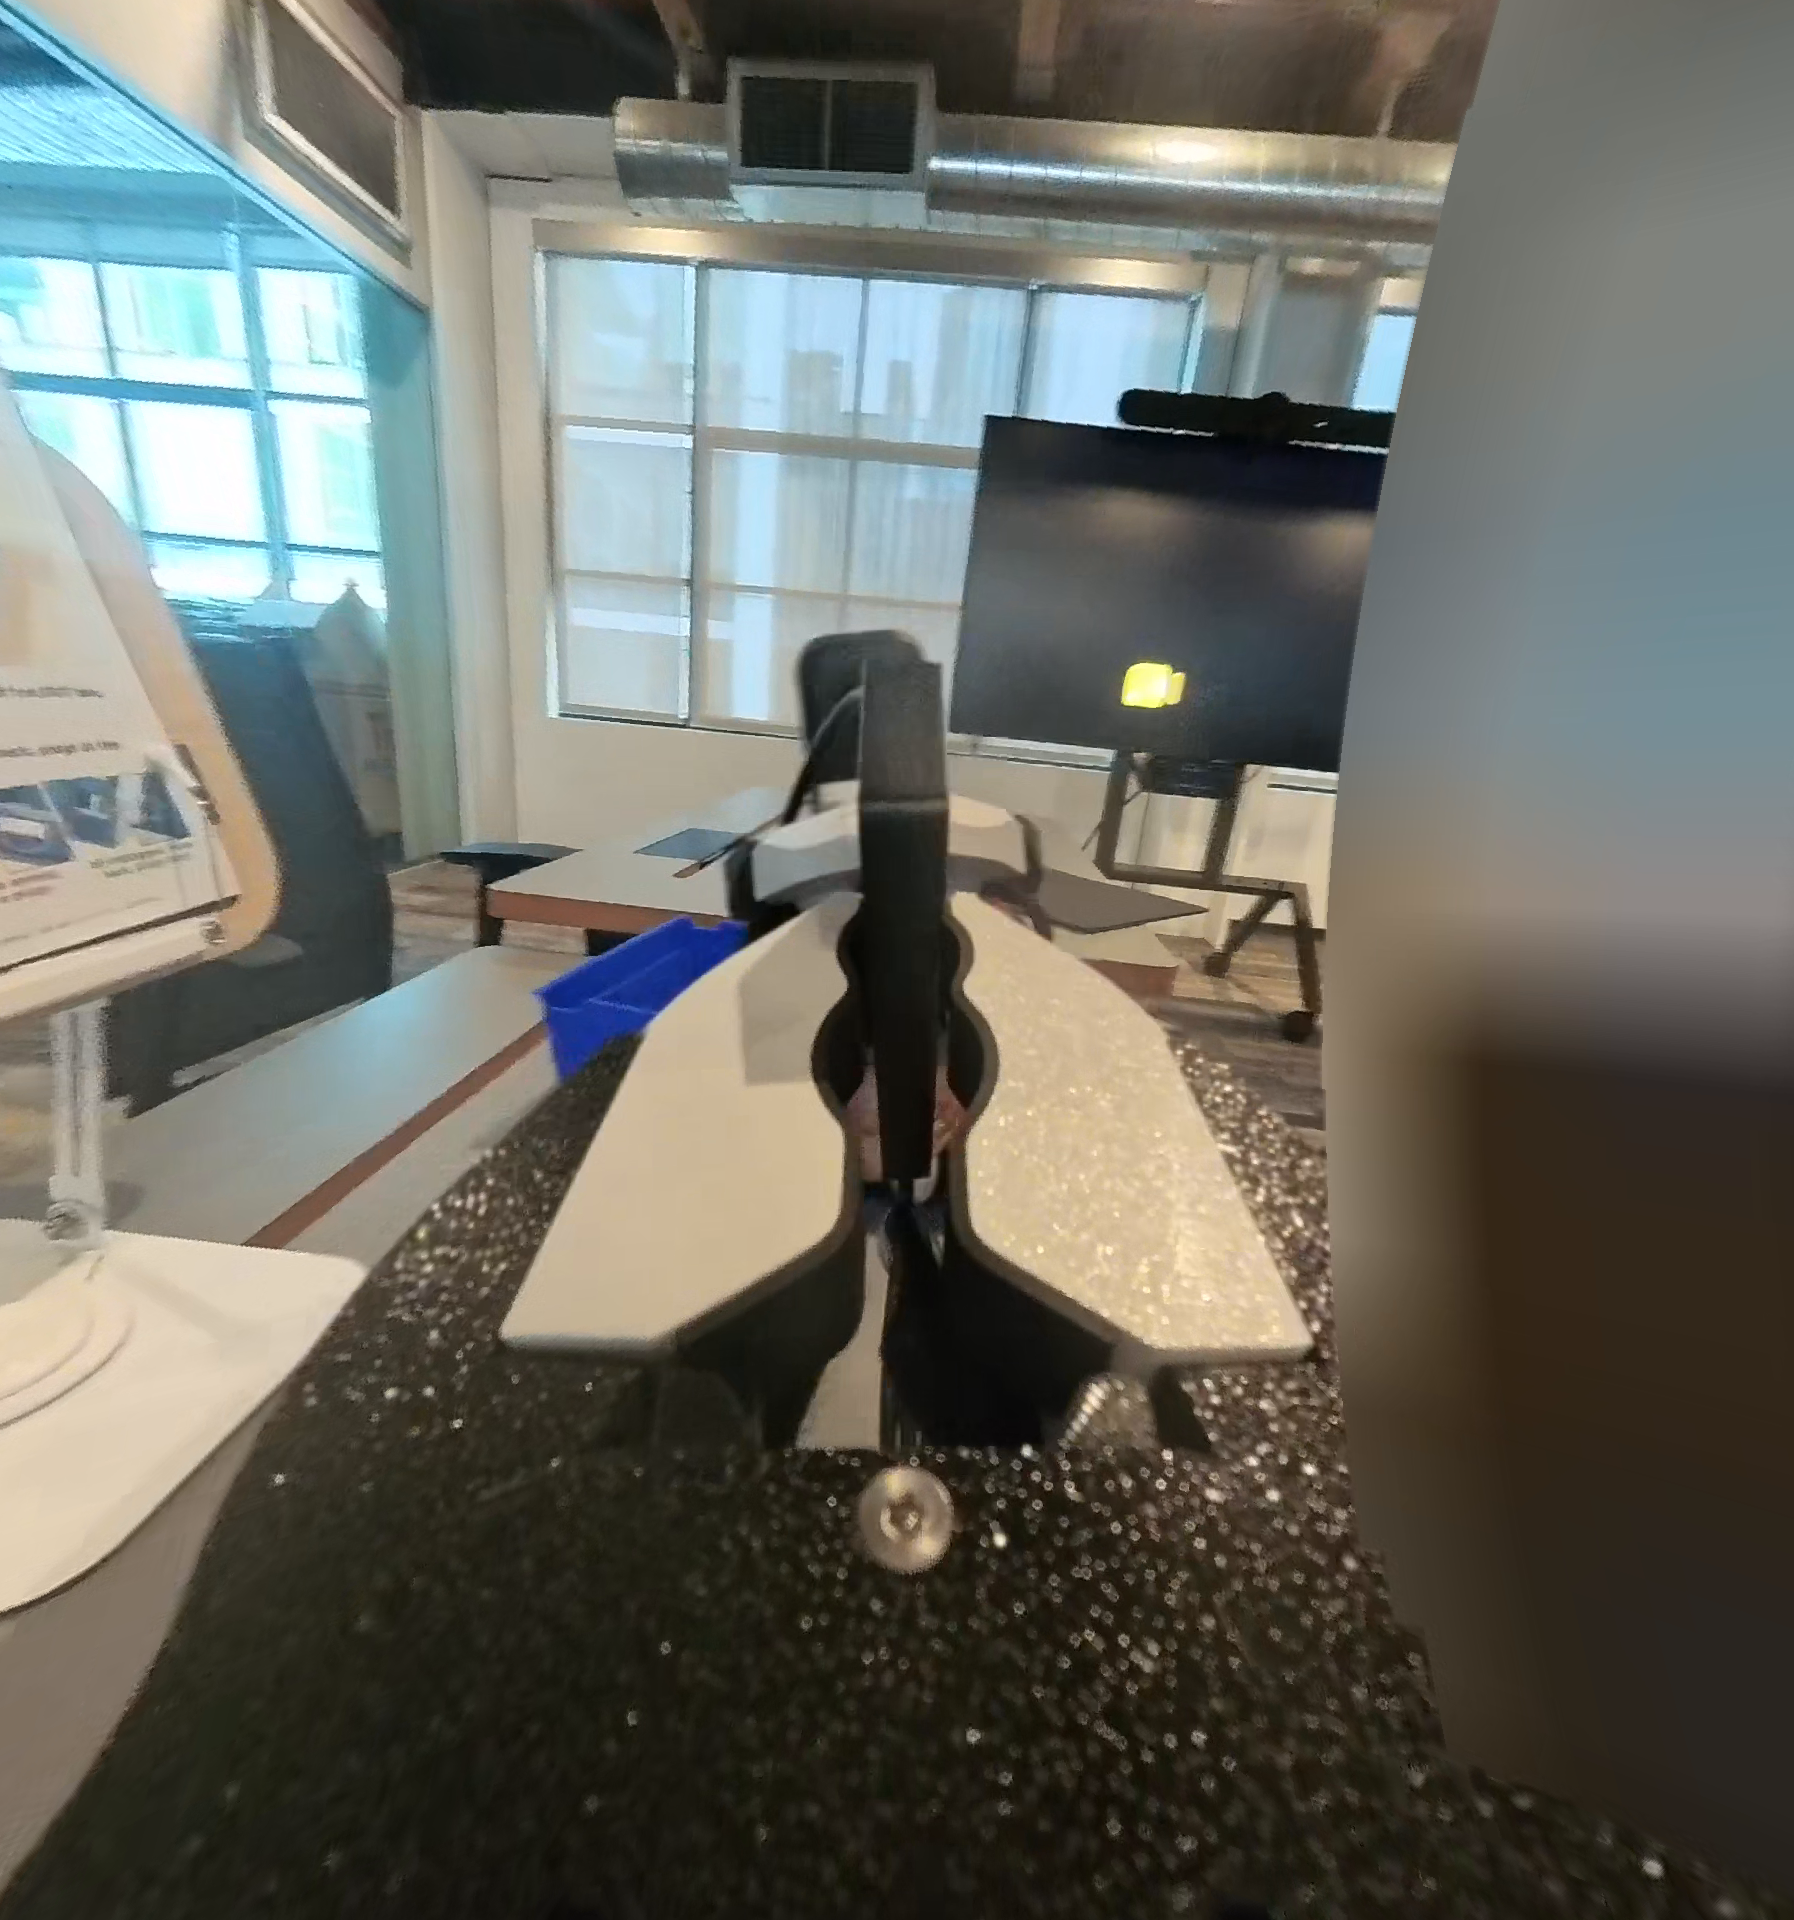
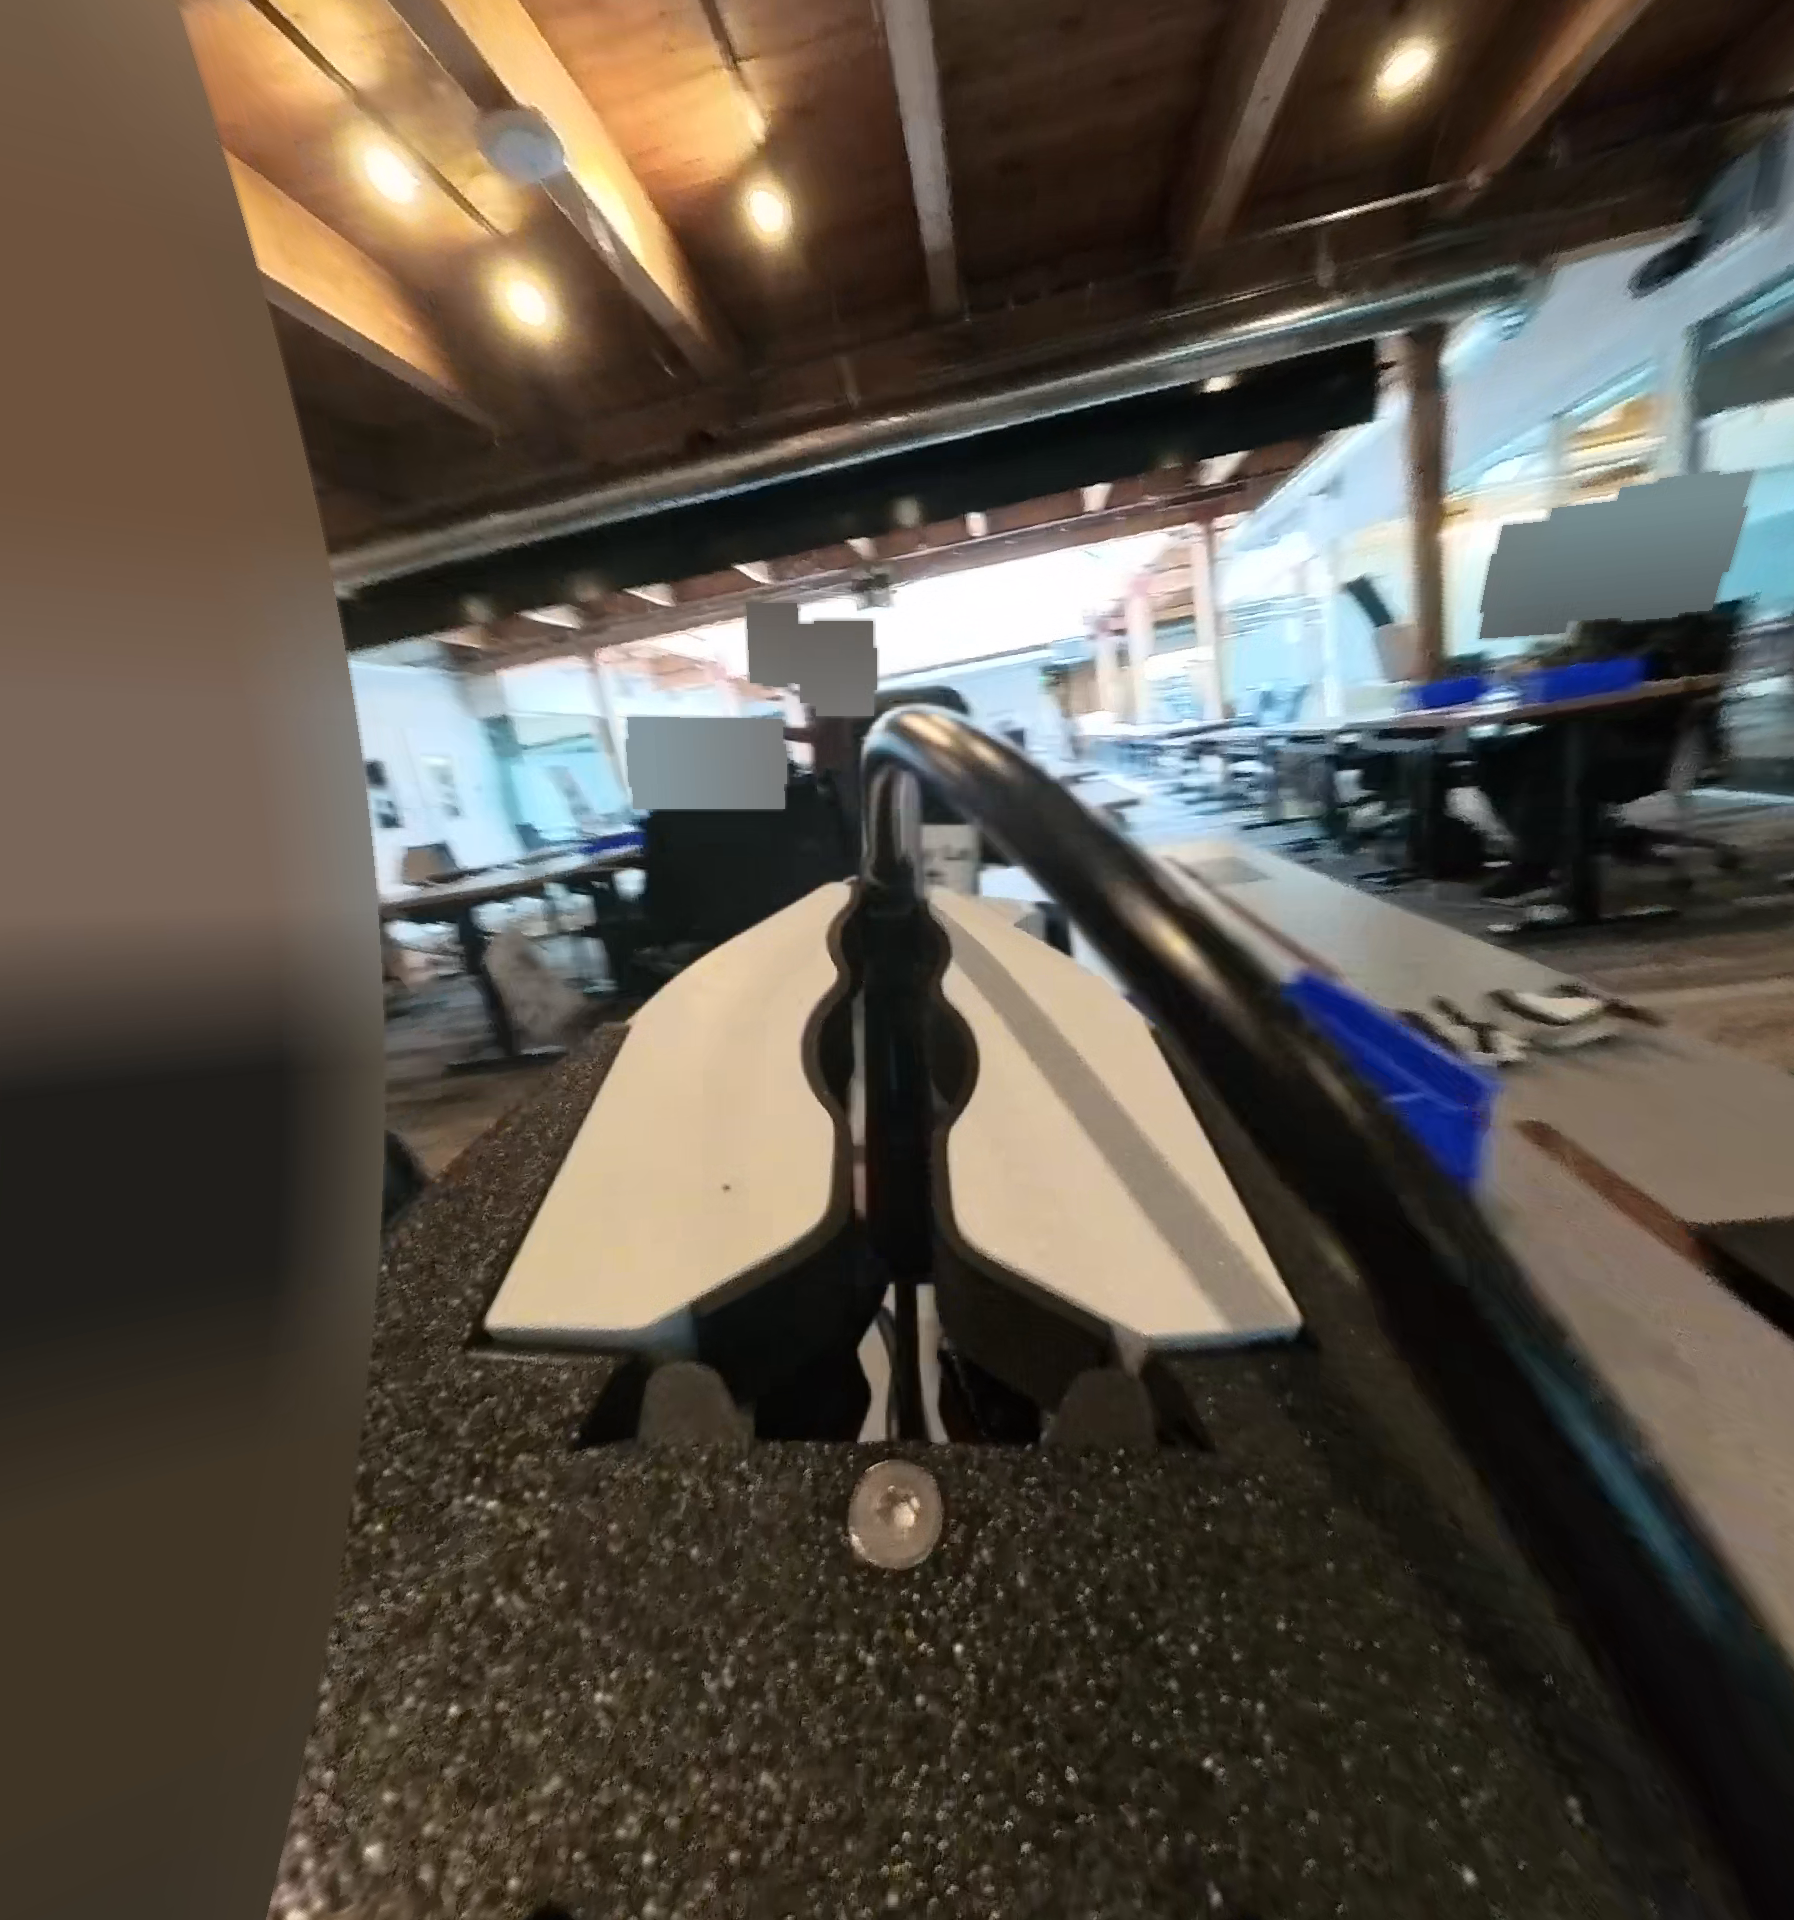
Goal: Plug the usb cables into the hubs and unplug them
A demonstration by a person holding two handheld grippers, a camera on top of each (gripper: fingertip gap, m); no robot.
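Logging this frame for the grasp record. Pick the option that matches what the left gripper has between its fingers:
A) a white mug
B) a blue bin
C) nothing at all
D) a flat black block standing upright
D: in the left wrist view the left gripper is shut on a flat black block that sticks up past its fingertips; the blue bin sits apart on the table.

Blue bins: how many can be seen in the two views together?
2 sightings, one per view: a blue bin on the grey table left of the left gripper, and a blue bin right of the black cable. They may be the same bin.
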